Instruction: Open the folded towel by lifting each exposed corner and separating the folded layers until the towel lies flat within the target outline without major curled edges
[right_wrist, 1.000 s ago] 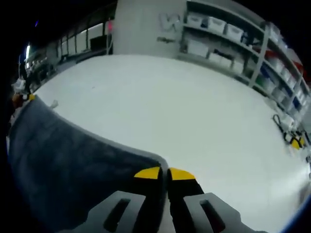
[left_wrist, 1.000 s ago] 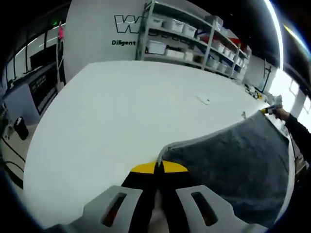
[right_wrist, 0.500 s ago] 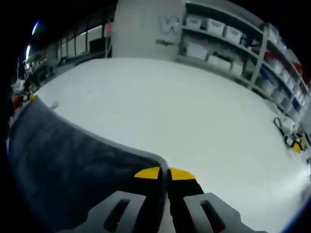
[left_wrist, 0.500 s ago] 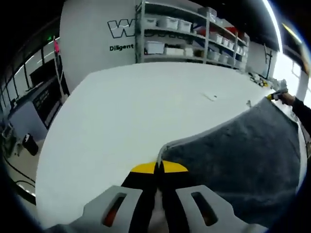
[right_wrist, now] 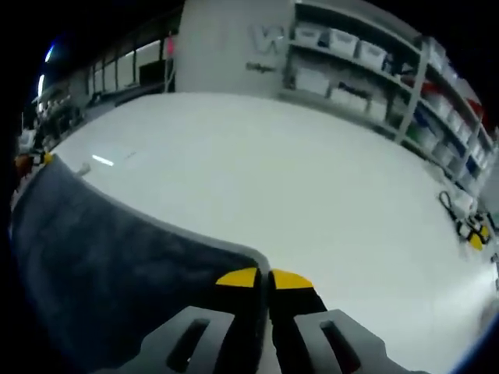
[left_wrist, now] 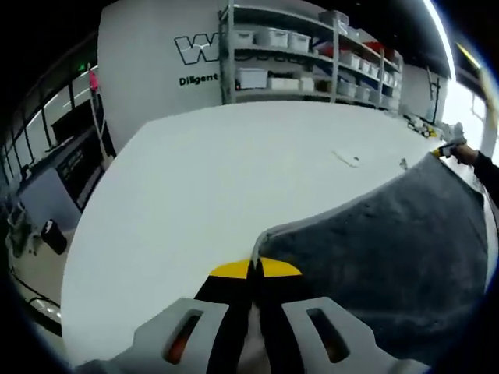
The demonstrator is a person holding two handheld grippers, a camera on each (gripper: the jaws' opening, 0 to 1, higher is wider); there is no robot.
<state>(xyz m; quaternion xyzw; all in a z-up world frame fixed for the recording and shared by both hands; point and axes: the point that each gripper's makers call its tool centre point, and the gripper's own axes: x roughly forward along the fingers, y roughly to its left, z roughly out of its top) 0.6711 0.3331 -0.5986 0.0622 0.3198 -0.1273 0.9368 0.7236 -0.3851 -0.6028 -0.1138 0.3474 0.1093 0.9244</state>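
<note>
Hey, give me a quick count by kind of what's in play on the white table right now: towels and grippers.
Grey towel: 1
Grippers: 2, the left gripper and the right gripper, each shut on a towel corner
Total: 3, over the white table

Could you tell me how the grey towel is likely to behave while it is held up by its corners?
The towel is probably floppy: its edge curves and sags between the left gripper and right gripper. Its plush pile suggests it grips rather than slips.
</note>
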